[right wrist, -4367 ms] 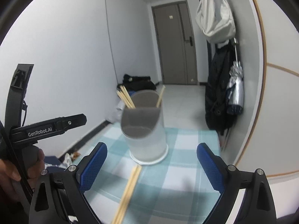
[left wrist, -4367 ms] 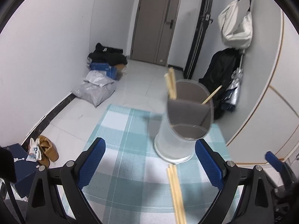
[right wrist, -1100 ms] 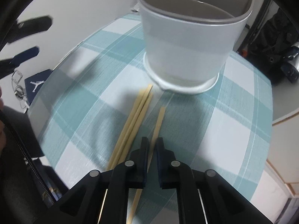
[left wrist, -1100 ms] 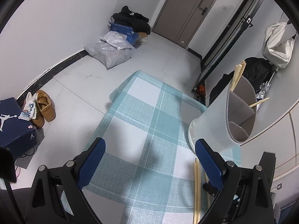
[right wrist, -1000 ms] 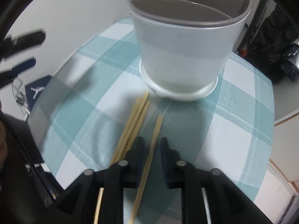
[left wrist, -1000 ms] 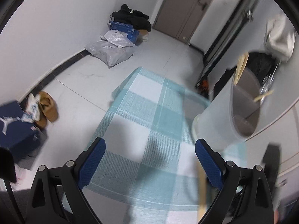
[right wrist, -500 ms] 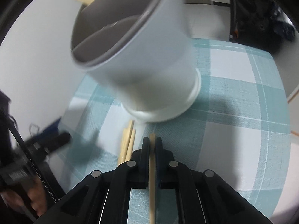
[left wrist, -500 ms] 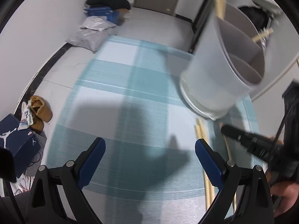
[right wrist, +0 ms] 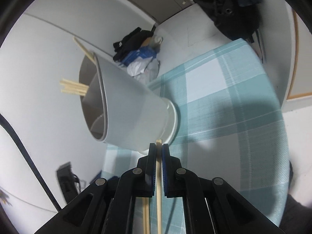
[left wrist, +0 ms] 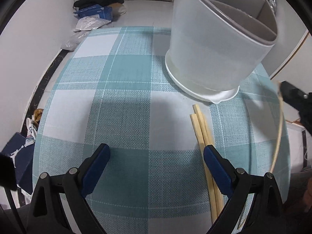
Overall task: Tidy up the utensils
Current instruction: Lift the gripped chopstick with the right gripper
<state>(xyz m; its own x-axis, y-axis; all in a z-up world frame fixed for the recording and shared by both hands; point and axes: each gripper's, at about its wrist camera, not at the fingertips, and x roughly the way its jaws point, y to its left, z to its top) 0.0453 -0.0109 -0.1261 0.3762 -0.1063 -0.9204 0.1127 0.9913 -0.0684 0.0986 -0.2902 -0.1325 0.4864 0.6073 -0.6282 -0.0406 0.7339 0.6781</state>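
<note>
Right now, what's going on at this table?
A person is sorting chopsticks into a divided holder on a checked cloth. The right tongs are shut on one chopstick, lifted off the cloth near the holder. The left tongs hang open over the cloth, holding nothing. A pair lies beside the holder's base; others already stand inside.

on the cloth (left wrist: pixel 126 89) the holder (left wrist: pixel 218 44) stands far right, chopsticks (right wrist: pixel 75 87) in its compartments; 2 more chopsticks (left wrist: pixel 202 128) lie just before its base.
</note>
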